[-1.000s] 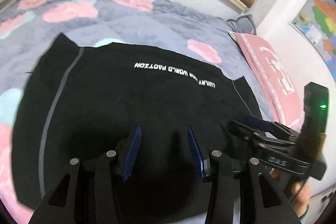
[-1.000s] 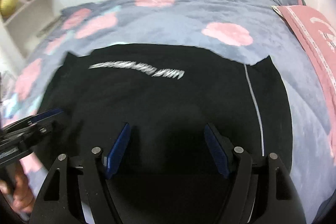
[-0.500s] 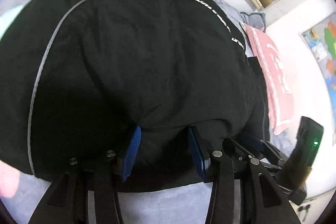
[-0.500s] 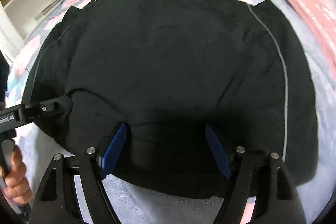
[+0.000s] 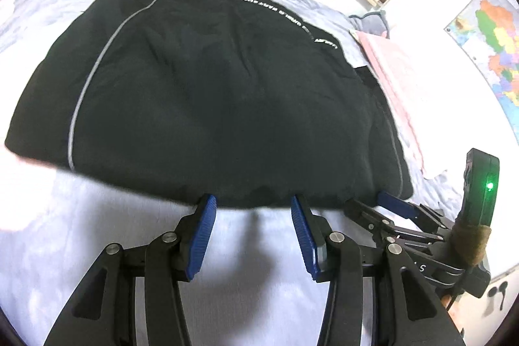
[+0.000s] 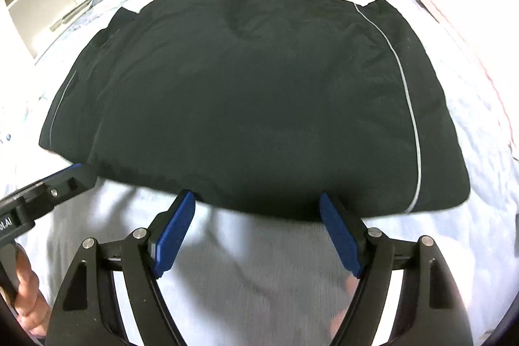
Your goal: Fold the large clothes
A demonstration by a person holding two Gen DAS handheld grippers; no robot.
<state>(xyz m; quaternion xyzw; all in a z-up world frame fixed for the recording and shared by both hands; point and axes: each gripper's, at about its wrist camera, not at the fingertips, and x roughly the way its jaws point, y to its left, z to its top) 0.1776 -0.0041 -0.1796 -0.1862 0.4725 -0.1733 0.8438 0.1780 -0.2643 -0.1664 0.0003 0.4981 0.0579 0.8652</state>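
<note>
Hovering at the near hem, the left gripper (image 5: pixel 251 211) and right gripper (image 6: pixel 258 208) both gape empty, the right's jaws having just widened; beyond them the black garment (image 5: pixel 227 93) lies on the bed (image 5: pixel 107 248), apparently folded once, with more folds likely remaining.

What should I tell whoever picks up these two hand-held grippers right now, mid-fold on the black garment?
Left hand-held gripper: open, empty, at the black garment's near edge.
Right hand-held gripper: open, empty, jaws just widened, at the same edge.
Garment: lies on the bed, piped sides turned in, printed lettering at the far end.
Done: side folds, apparently.
Left: likely fold near edge toward the lettering, then tidy.
</note>
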